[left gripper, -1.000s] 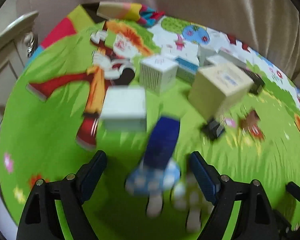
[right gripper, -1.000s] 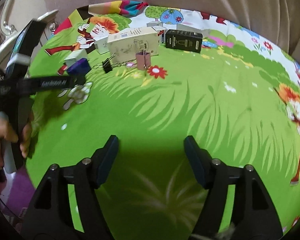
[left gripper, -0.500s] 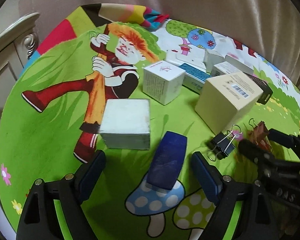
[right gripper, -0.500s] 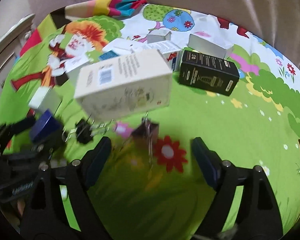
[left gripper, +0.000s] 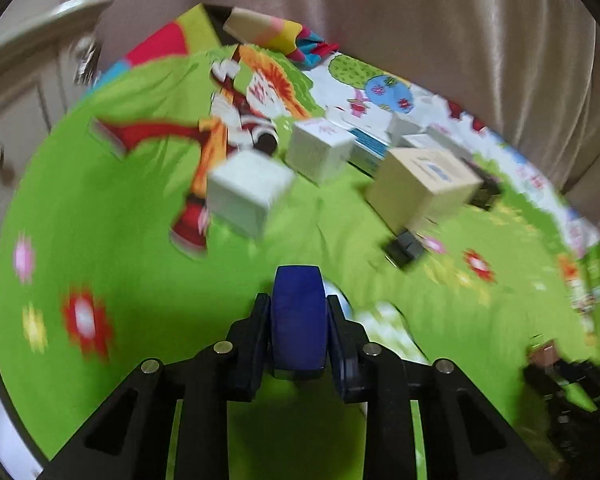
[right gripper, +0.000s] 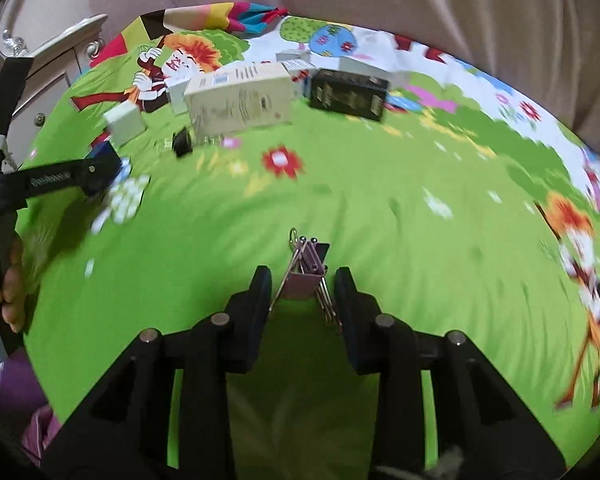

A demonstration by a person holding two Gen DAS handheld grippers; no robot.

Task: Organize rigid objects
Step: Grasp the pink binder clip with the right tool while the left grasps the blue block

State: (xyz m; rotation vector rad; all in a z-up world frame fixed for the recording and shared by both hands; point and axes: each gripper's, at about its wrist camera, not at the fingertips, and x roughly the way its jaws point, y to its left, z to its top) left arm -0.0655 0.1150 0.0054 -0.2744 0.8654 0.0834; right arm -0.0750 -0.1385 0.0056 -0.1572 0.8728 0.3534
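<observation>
We hold 2 things: the left gripper (left gripper: 299,334) clamps the blue block (left gripper: 298,320), long axis along its fingers, and the right gripper (right gripper: 303,300) clamps the pink binder clip (right gripper: 306,270); the boxes (right gripper: 239,98) lie ahead toward the mat's (right gripper: 380,208) far edge.

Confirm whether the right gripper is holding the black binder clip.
No. The right gripper is shut on a pink binder clip; the black binder clip lies on the mat by the boxes.
</observation>
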